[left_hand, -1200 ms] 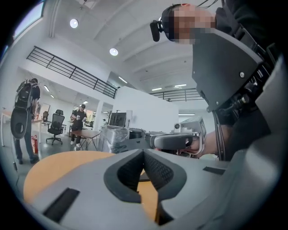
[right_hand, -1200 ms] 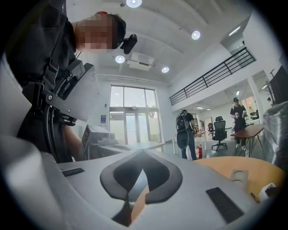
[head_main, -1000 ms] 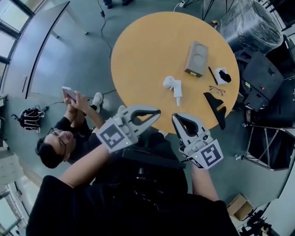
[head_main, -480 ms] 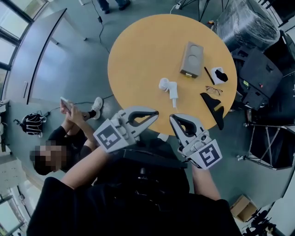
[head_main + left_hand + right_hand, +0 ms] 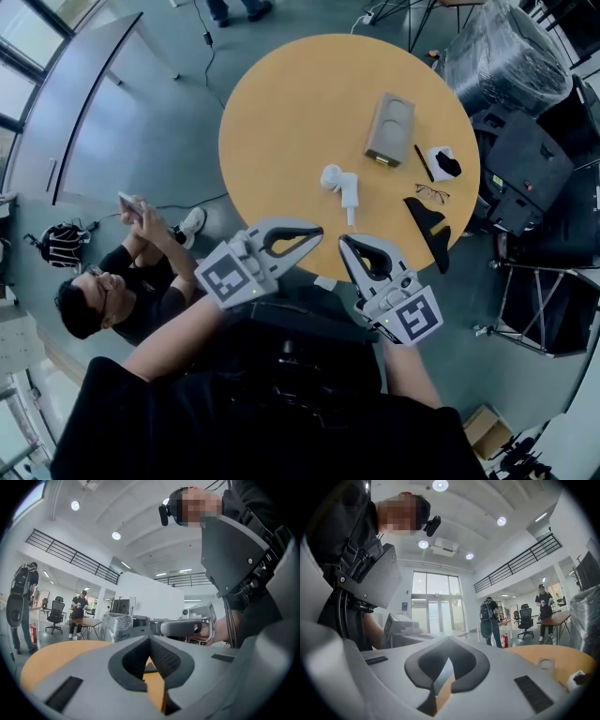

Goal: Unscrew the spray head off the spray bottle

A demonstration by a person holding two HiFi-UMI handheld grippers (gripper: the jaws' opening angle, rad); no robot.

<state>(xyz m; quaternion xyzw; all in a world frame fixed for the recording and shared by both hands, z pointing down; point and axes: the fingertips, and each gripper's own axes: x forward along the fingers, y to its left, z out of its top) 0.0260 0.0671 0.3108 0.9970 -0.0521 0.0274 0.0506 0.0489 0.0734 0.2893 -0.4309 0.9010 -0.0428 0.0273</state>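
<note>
The left gripper [image 5: 315,229] and the right gripper [image 5: 345,243] are both closed and hold nothing. They are at the near edge of the bench [image 5: 281,103]. The spray bottle [image 5: 341,187] lies near the bench's middle, on its side, I think. If only its head gets twisted, it could spin or roll. There are two grippers, one bottle, one box [image 5: 391,127] and one pair of glasses [image 5: 431,194].

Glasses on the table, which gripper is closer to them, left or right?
Right. The right gripper sits at the near edge of the table, with the glasses ahead and to its right. The left gripper is beside it, farther to the left.
</note>
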